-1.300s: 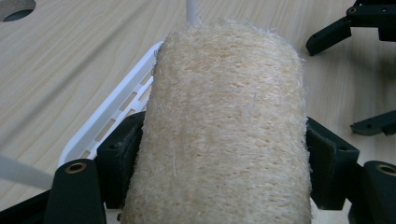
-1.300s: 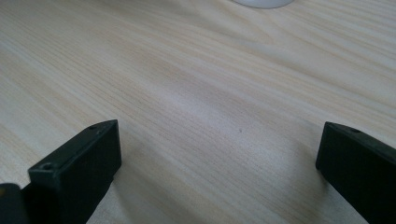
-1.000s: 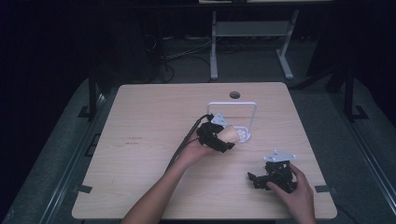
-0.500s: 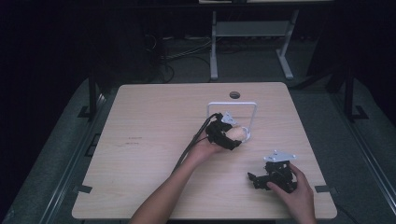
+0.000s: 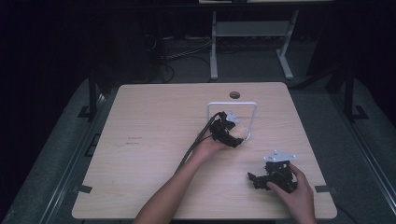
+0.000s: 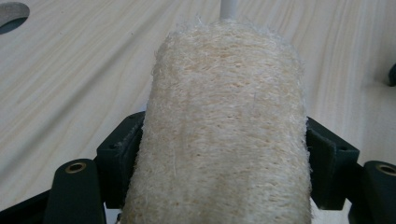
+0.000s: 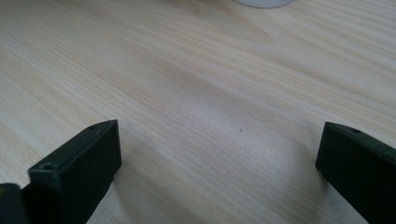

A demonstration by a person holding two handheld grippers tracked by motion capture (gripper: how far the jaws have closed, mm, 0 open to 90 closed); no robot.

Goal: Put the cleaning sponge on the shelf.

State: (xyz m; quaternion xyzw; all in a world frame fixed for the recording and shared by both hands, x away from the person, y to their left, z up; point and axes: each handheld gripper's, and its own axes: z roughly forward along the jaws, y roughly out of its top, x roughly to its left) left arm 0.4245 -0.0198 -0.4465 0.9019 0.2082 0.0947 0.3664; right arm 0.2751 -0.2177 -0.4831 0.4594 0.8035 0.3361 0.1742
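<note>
Your left gripper (image 6: 224,154) clamps a pale loofah sponge (image 6: 224,121) mid-table; your right gripper (image 7: 219,158) rests wide open near the table's (image 5: 140,121) right edge

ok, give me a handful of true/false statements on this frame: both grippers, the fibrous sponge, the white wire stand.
1. The left gripper is clamped on a beige, fibrous loofah sponge. True.
2. The right gripper holds a sponge too. False: its jaws stand wide apart over bare wood.
3. The left gripper is by the white wire-frame stand on the light wooden table. True.
4. The right gripper rests at the table's far left corner. False: the high view shows it near the front right edge.
5. The round hole in the tabletop lies beyond the stand. True.
</note>
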